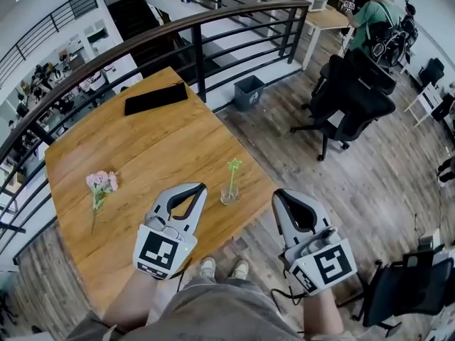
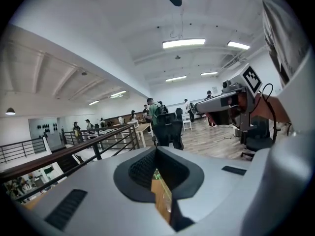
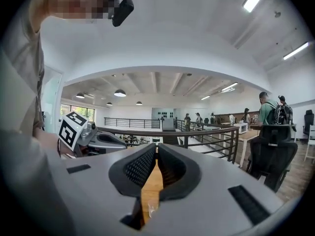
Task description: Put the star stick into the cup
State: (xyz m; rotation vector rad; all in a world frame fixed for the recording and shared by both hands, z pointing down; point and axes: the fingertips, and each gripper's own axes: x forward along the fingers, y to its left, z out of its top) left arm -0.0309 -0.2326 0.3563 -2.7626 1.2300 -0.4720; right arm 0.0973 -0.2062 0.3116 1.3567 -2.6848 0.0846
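A green star stick [image 1: 233, 173] stands upright in a small clear glass cup [image 1: 229, 196] near the right edge of the wooden table [image 1: 163, 148]. My left gripper [image 1: 202, 187] is just left of the cup, jaws shut with nothing between them. My right gripper [image 1: 279, 193] hangs beyond the table's right edge, to the right of the cup, also shut and empty. In the left gripper view the jaw tips [image 2: 156, 150] meet, and a sliver of table and green shows below them. The right gripper view shows the same closed tips [image 3: 156, 146] over the wood.
A sprig of pink flowers [image 1: 101, 185] lies on the table's left side. A black pouch [image 1: 156, 98] lies at the far end by the curved railing [image 1: 213, 27]. A black office chair [image 1: 355, 105] and a small bin [image 1: 249, 91] stand on the floor to the right.
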